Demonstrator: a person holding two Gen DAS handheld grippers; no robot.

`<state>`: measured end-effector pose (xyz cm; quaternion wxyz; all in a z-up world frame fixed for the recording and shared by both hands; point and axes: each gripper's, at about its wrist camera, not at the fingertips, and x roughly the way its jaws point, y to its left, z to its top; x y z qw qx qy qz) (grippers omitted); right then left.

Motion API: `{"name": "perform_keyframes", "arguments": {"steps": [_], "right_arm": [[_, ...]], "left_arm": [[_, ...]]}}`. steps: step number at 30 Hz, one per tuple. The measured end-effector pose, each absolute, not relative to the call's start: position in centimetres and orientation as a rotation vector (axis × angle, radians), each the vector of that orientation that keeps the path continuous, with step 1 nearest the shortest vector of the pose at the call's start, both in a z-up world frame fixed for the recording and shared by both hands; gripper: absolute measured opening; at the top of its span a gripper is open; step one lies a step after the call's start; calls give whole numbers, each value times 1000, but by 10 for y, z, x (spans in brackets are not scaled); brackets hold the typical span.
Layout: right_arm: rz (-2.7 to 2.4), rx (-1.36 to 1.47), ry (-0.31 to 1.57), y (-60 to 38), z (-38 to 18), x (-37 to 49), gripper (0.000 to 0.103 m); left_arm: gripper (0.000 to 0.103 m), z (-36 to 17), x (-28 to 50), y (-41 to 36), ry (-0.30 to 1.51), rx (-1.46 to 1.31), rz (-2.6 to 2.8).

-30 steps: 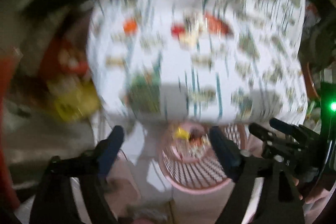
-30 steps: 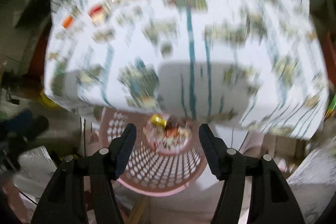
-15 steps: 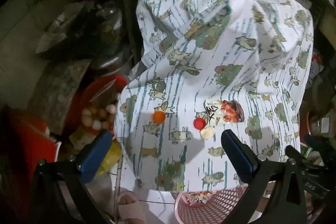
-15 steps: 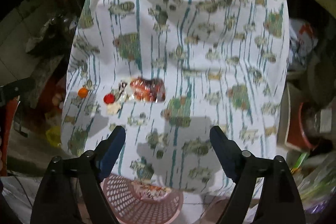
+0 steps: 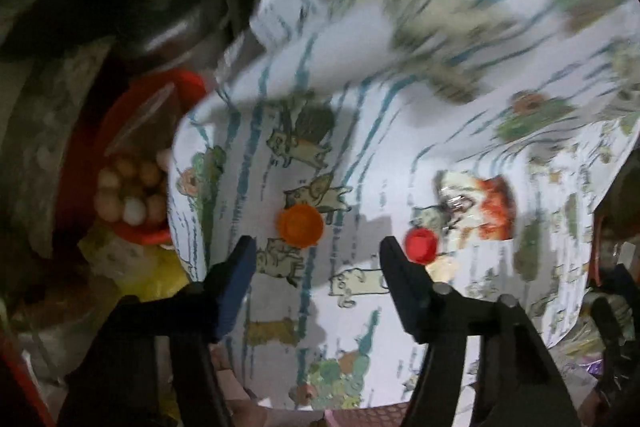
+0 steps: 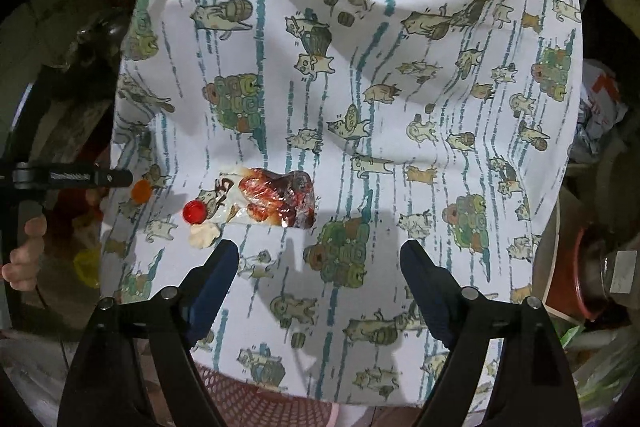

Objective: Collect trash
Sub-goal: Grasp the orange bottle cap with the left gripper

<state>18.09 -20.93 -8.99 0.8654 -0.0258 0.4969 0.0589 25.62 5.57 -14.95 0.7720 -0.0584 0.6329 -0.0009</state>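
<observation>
An orange bottle cap (image 5: 301,226), a red bottle cap (image 5: 420,245), a crumpled red-and-clear wrapper (image 5: 478,206) and a small cream scrap (image 6: 204,235) lie on a table under a white cat-print cloth (image 6: 400,131). My left gripper (image 5: 316,259) is open, its fingers just short of the orange cap. My right gripper (image 6: 318,261) is open and empty, just right of the wrapper (image 6: 276,203). The red cap (image 6: 195,213) and orange cap (image 6: 142,191) sit further left. The left gripper's finger (image 6: 100,177) shows beside the orange cap.
A pink perforated basket (image 6: 264,407) sits below the table's near edge. A red bowl of eggs (image 5: 132,195) and yellow packaging (image 5: 156,279) are left of the table. Clutter, a jar and a red pot (image 6: 592,271) crowd the right side.
Both grippers rose from over the pink basket to the tabletop. The left one then closed in on the orange cap; the right one moved nearer the wrapper.
</observation>
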Motion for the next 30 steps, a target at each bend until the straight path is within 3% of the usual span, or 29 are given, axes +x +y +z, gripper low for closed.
{"name": "perform_keyframes", "arguments": {"steps": [7, 12, 30], "right_arm": [[121, 18, 1096, -210, -104, 202, 85], [122, 13, 1104, -209, -107, 208, 85], [255, 33, 1229, -150, -132, 220, 85]], "left_arm": [[52, -185, 272, 58, 1452, -123, 22], [28, -190, 276, 57, 1448, -99, 41], [28, -92, 236, 67, 1190, -157, 22]]}}
